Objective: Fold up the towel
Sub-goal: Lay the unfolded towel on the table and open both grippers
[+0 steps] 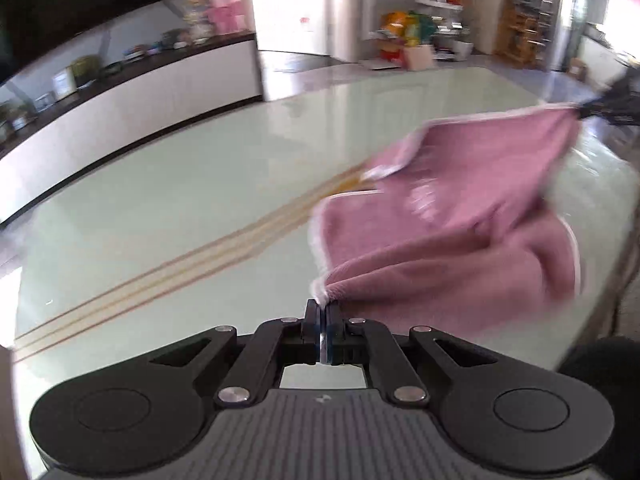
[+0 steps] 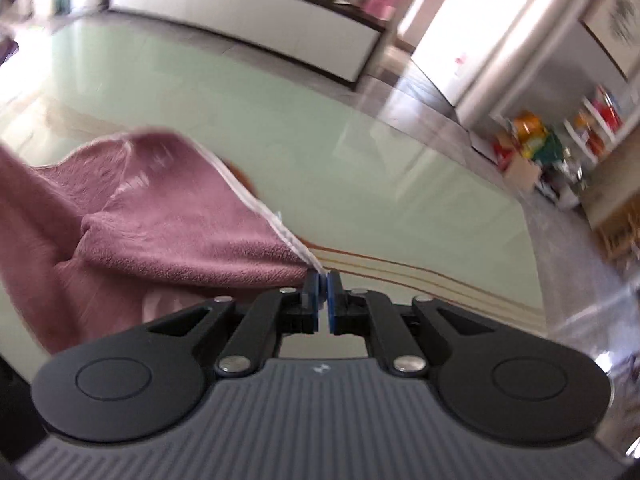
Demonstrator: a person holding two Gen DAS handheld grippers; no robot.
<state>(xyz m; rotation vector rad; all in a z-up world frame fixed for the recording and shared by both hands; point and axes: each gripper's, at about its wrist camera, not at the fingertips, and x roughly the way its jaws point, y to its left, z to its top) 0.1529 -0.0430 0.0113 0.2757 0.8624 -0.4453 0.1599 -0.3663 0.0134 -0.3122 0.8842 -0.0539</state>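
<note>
Left gripper (image 1: 322,307) clamped tight on one white-edged corner of the pink towel (image 1: 452,236), pads pressed together with the hem pinched between them. Right gripper (image 2: 322,280) likewise closed down narrow on another corner of the same towel (image 2: 132,216), the white trim running straight into the blue pads (image 2: 317,294). From the left wrist view, towel stretched up and to the right across the frame, far corner caught by the other gripper (image 1: 592,110), seen small, dark and blurred at the right edge. Cloth sagging in loose folds between the two held corners, lifted above the pale green glossy bench (image 1: 168,200); lowest part of the towel blurred, contact with the bench impossible to tell. Three thin tan stripes (image 1: 192,264) running diagonally across the bench top, passing under the towel. Beyond the bench, a long white cabinet with a dark top (image 1: 132,92) carrying small clutter and pink boxes (image 1: 226,10), plus shelves with colourful packages (image 1: 412,28) at the back of the room. Both views smeared by motion blur
</note>
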